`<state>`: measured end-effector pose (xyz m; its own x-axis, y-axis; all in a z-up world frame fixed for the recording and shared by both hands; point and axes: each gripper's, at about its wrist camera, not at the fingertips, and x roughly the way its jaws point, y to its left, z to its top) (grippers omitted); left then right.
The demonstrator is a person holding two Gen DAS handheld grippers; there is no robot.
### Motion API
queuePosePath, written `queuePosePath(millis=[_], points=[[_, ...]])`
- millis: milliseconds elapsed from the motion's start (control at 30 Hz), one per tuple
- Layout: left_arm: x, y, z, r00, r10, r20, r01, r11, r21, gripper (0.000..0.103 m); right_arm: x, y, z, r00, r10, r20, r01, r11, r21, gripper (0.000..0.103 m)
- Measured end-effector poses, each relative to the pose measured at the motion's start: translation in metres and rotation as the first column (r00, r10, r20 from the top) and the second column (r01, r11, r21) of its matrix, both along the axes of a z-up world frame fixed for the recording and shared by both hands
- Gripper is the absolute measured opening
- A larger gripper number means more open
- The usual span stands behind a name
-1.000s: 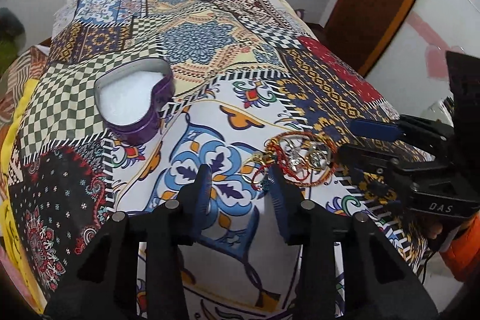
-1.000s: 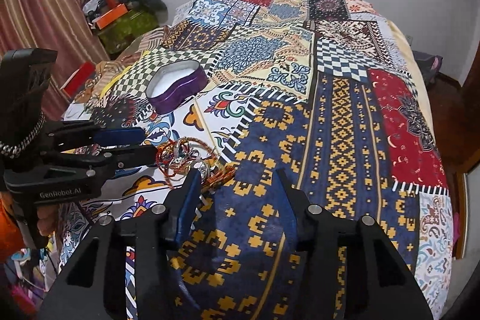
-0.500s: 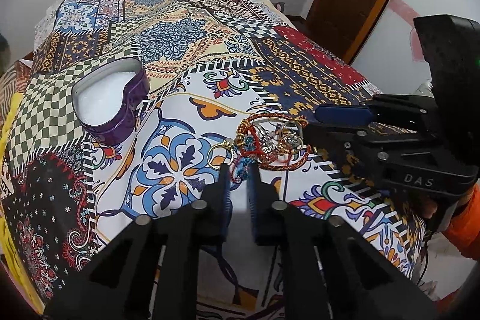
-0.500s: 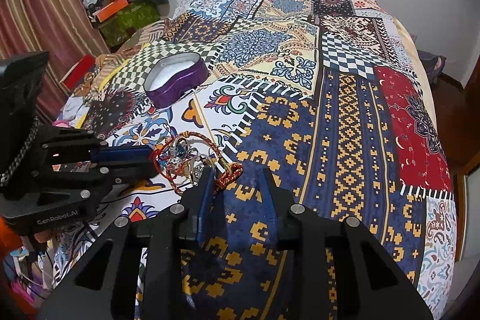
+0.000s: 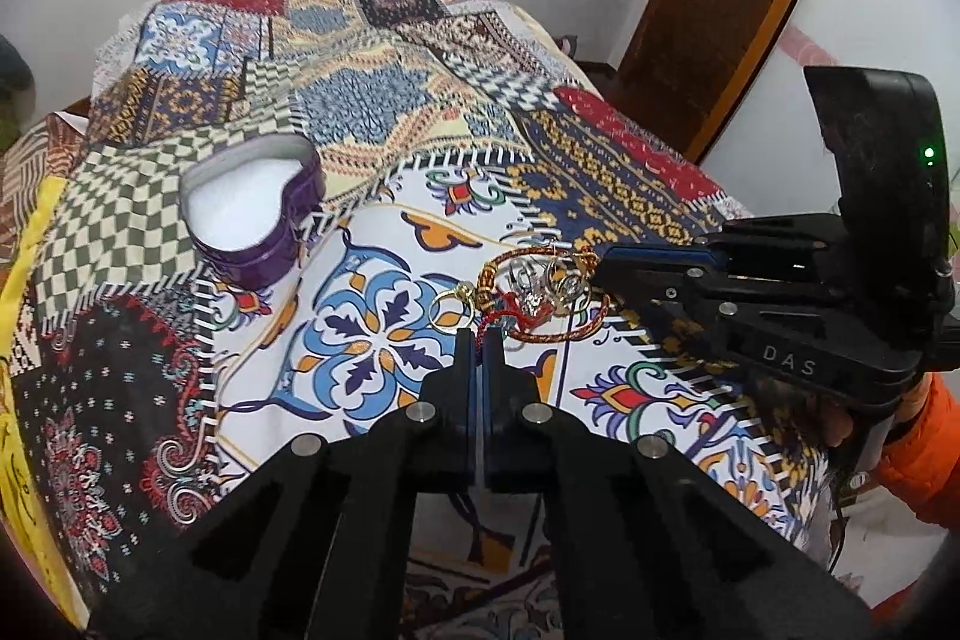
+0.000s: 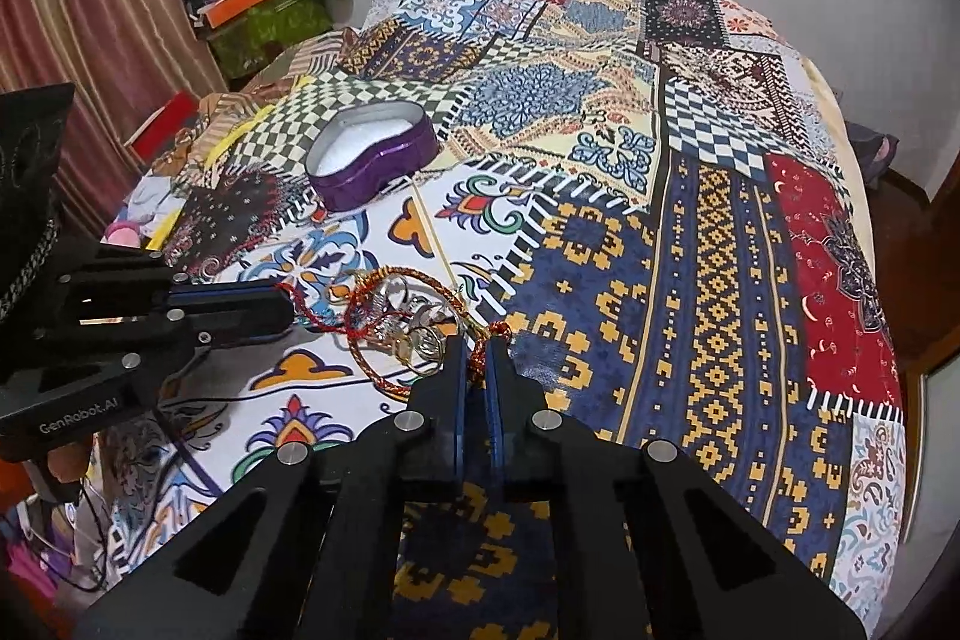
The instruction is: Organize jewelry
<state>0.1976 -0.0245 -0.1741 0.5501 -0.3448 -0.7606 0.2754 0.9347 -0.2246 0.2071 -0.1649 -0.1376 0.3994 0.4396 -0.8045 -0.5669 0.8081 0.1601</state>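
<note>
Bare quilt (image 6: 708, 280) right of jewelry tangle (image 6: 408, 322), heart tin (image 6: 375, 160) beyond

Both wrist views face inward from opposite sides, sharing the jewelry tangle (image 5: 534, 298).

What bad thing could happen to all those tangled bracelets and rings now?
Both grippers, left and right, pinch threads of the same tangled jewelry pile. Pulling apart may tighten the knot or snap the red thread. Loose rings could drop onto the busy quilt and be hard to spot, short of the purple heart box.

Patchwork bedspread (image 5: 372, 142), heart tin (image 5: 255, 214), jewelry tangle (image 5: 534, 289)
</note>
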Motion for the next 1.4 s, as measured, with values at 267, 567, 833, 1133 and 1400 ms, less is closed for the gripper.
queuePosePath(millis=[267, 567, 833, 1133, 1400], points=[[-0.011, 0.009, 0.021, 0.998, 0.021, 0.054, -0.02, 1.0, -0.007, 0.0, -0.011, -0.001, 0.026, 0.999, 0.0, 0.052, -0.001, 1.0, 0.022, 0.003], [-0.02, 0.023, 0.024, 0.996, 0.059, 0.06, -0.058, 0.998, -0.022, 0.0, 0.001, 0.006, 0.012, 0.999, -0.034, -0.004, 0.034, 0.999, -0.024, 0.017], [-0.02, 0.027, 0.021, 0.996, 0.062, 0.059, -0.061, 0.998, -0.018, 0.0, 0.008, 0.01, -0.009, 0.999, -0.036, -0.038, 0.032, 0.996, -0.079, 0.018], [-0.019, 0.027, 0.014, 0.997, 0.064, 0.044, -0.062, 0.997, -0.034, 0.0, 0.012, 0.014, -0.012, 0.999, 0.005, -0.051, -0.01, 0.996, -0.084, 0.02], [-0.023, 0.024, 0.02, 0.995, 0.065, 0.072, -0.063, 0.998, -0.027, 0.0, 0.007, 0.019, -0.01, 1.0, -0.01, -0.012, 0.009, 0.995, -0.099, 0.007]])
